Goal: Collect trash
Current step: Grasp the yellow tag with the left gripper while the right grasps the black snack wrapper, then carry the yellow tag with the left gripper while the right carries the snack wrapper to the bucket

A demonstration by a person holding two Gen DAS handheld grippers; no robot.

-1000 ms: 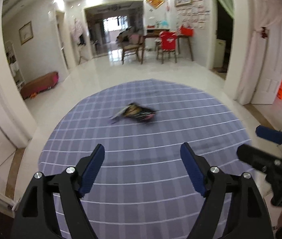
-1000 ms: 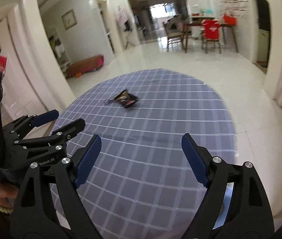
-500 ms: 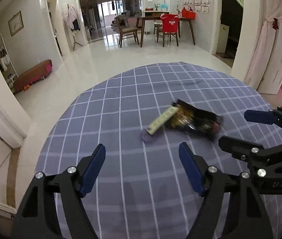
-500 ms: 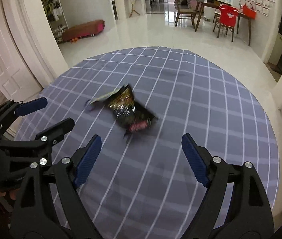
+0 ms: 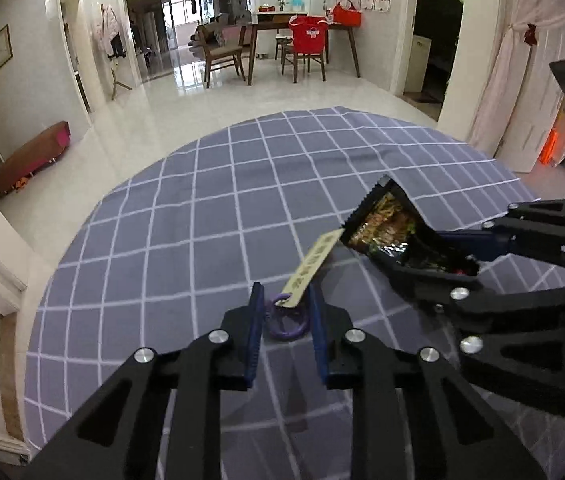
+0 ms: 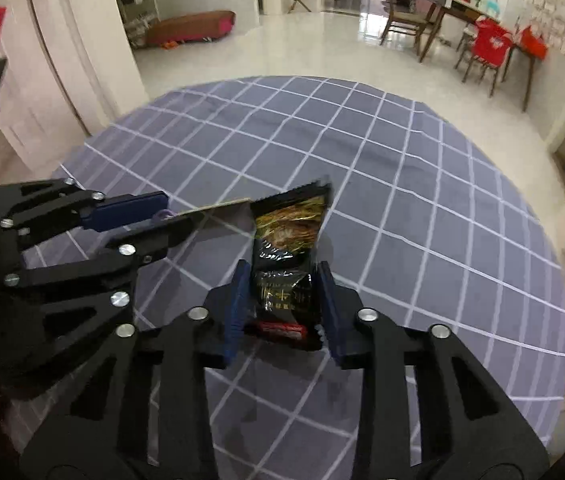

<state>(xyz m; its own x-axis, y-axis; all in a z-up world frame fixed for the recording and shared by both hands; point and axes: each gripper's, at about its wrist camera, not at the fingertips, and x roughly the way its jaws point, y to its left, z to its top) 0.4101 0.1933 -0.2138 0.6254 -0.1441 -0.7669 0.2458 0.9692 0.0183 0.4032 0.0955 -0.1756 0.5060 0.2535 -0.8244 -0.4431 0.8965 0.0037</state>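
Grey checked cloth [image 5: 210,216] covers the round table, a bright tiled hall behind it. On it lies a black snack wrapper [image 6: 286,256], with a yellowish tag [image 5: 314,264] on a purple ring [image 5: 286,320] just beside it. A second ago both tools hung wide apart, short of the litter; now the right gripper [image 6: 282,308] is closing with the wrapper's lower end between its pads, and the left gripper [image 5: 286,328] is closing around the ring. Both pieces look nearly secured, so lifting should come next.
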